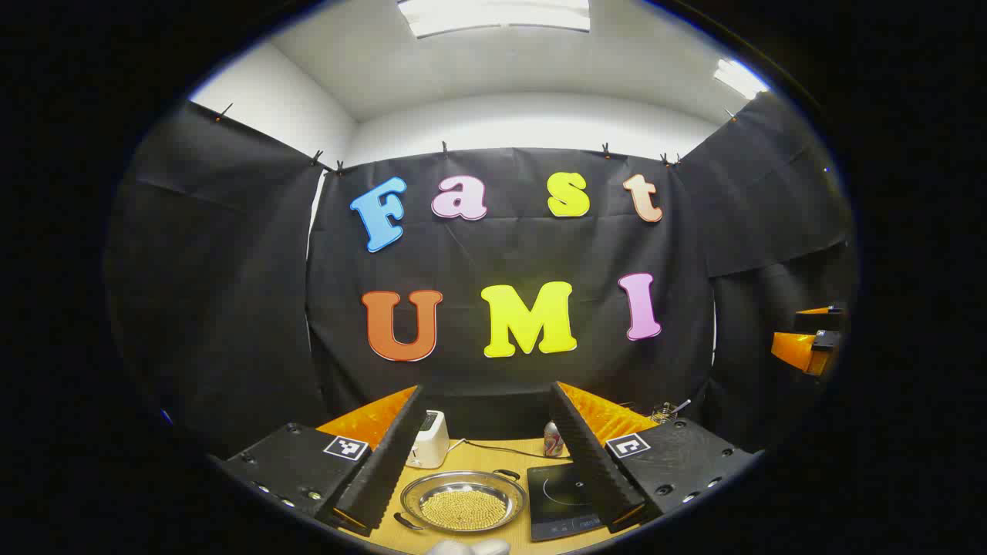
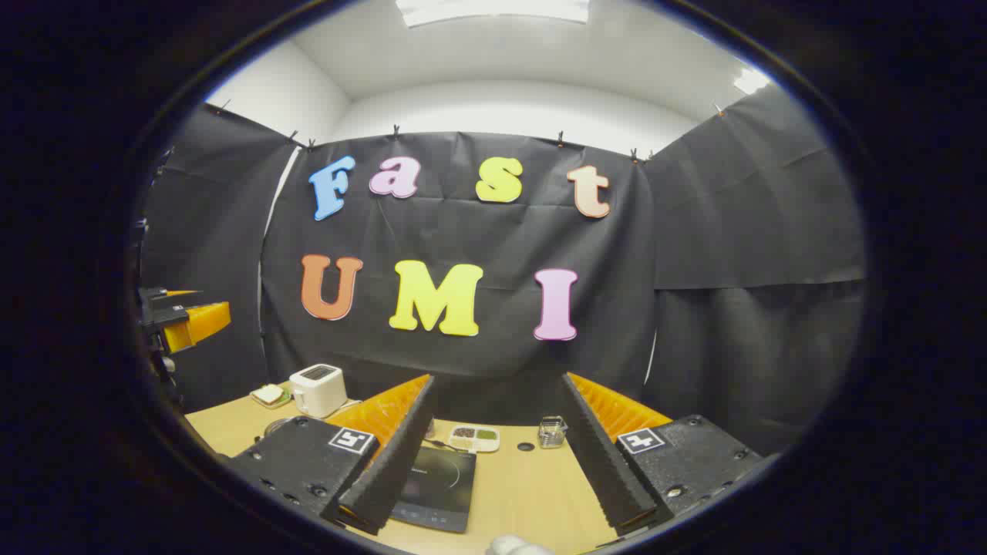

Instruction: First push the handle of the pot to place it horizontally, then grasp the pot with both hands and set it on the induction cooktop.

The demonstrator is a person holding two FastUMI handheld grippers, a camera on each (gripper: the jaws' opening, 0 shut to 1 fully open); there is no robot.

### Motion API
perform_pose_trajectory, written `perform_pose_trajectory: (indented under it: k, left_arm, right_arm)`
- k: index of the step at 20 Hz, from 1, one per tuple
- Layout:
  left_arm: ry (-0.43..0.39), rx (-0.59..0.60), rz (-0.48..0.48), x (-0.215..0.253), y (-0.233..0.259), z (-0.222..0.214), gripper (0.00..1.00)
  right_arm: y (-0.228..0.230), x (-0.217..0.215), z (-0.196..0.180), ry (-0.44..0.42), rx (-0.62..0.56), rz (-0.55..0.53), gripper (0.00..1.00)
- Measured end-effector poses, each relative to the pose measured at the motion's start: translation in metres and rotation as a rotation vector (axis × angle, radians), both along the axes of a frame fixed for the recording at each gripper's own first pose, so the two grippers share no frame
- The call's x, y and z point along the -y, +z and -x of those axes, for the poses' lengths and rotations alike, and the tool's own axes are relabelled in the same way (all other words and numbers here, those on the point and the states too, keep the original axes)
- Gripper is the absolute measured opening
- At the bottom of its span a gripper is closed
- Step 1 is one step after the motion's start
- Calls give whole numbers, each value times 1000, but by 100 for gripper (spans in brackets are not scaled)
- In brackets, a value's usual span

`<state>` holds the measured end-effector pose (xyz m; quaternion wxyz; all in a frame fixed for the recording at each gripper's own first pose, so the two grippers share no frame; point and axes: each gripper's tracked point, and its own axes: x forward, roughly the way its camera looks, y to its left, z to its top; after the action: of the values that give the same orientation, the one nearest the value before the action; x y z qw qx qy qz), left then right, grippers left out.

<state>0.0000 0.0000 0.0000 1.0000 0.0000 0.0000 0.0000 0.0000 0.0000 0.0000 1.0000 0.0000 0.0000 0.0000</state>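
The pot (image 1: 464, 501), full of small golden beads (image 1: 464, 509), sits just beside the induction cooktop (image 1: 567, 501); both grippers' fingers stand apart, gripping nothing.

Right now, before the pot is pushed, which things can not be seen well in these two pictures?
- Pot, left gripper view: its handles are small; their direction is unclear.
- Induction cooktop: right part hidden by a finger of the left tool; in the right gripper view its left part is behind a finger of the right tool.
- White object at the bottom edge: cut off, unidentifiable.
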Motion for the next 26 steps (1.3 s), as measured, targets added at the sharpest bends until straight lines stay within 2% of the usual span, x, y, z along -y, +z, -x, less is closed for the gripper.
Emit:
perform_pose_trajectory:
  k: [22,23,24,26]
  left_arm:
    - [-2,-3,-9,-16,-8,-2,96]
    - [-10,-7,-12,-15,-9,-2,100]
    - [-26,-18,-19,-13,-12,-3,80]
    - [-130,-39,2,6,-17,-1,39]
  right_arm:
    - [-1,-16,0,-5,-11,8,98]
    - [0,-15,0,-8,-12,10,98]
    - [-1,-15,-2,-8,-13,11,98]
    - [-2,-16,-2,-2,-15,8,99]
